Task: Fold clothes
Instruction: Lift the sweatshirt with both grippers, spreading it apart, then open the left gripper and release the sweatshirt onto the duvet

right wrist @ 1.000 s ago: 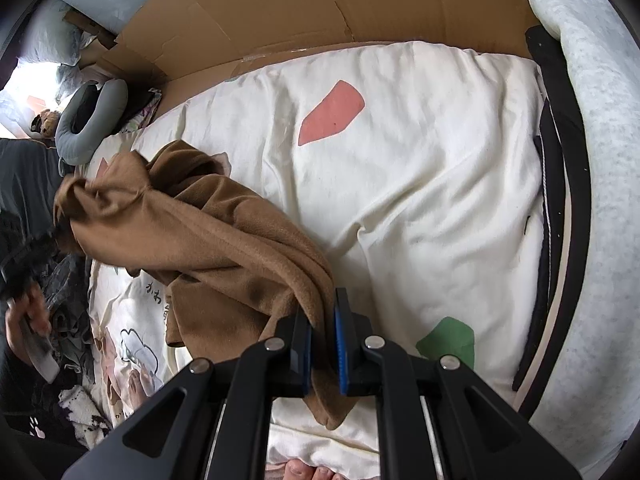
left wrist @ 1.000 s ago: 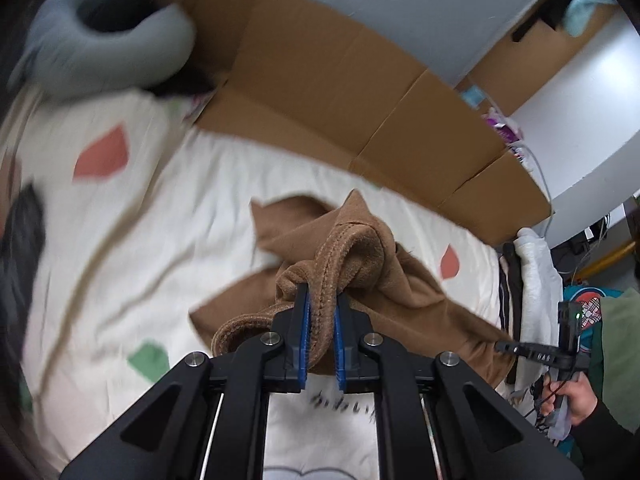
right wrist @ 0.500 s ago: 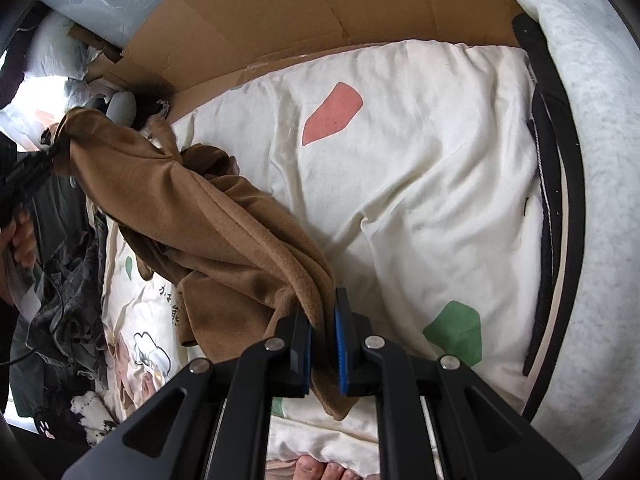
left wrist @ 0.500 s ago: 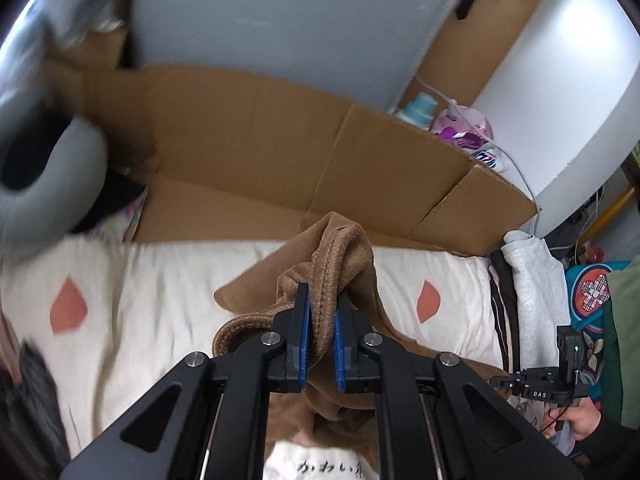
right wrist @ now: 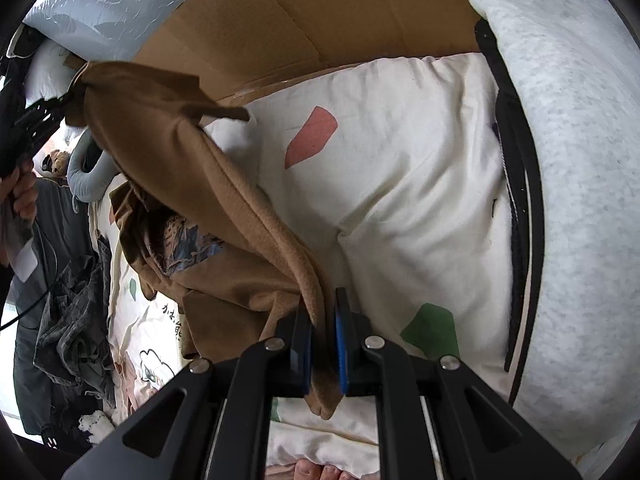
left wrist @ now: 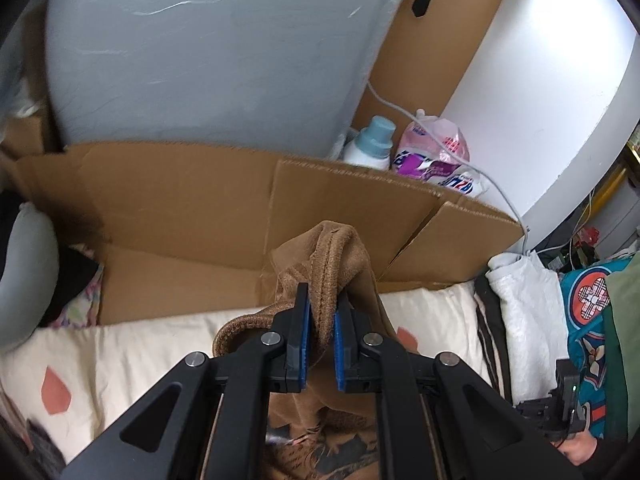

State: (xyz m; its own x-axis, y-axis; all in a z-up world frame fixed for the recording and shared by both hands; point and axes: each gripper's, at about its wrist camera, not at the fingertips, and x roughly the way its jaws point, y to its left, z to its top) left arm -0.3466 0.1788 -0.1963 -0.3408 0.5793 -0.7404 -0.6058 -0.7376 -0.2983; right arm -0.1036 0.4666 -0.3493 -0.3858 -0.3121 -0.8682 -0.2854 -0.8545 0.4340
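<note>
A brown sweatshirt (right wrist: 224, 200) with a dark printed picture hangs between my two grippers above the cream bedsheet (right wrist: 400, 184). My left gripper (left wrist: 319, 336) is shut on a thick hemmed edge of the brown sweatshirt (left wrist: 332, 256) and holds it high. It also shows at the far left of the right wrist view (right wrist: 60, 104). My right gripper (right wrist: 324, 336) is shut on another edge of it, low near the sheet. The cloth runs taut from one gripper to the other; its lower part droops in folds onto the bed.
Flattened cardboard (left wrist: 180, 208) stands along the wall behind the bed. A detergent bottle (left wrist: 370, 144) and a pink refill pouch (left wrist: 432, 152) sit behind it. A grey neck pillow (right wrist: 90, 176), dark clothes (right wrist: 68, 320) at left, a grey-white blanket (right wrist: 580, 160) at right.
My left gripper has risen well above the bed with the sweatshirt edge, lifting and stretching the cloth. My right gripper has held its grip low and moved little.
</note>
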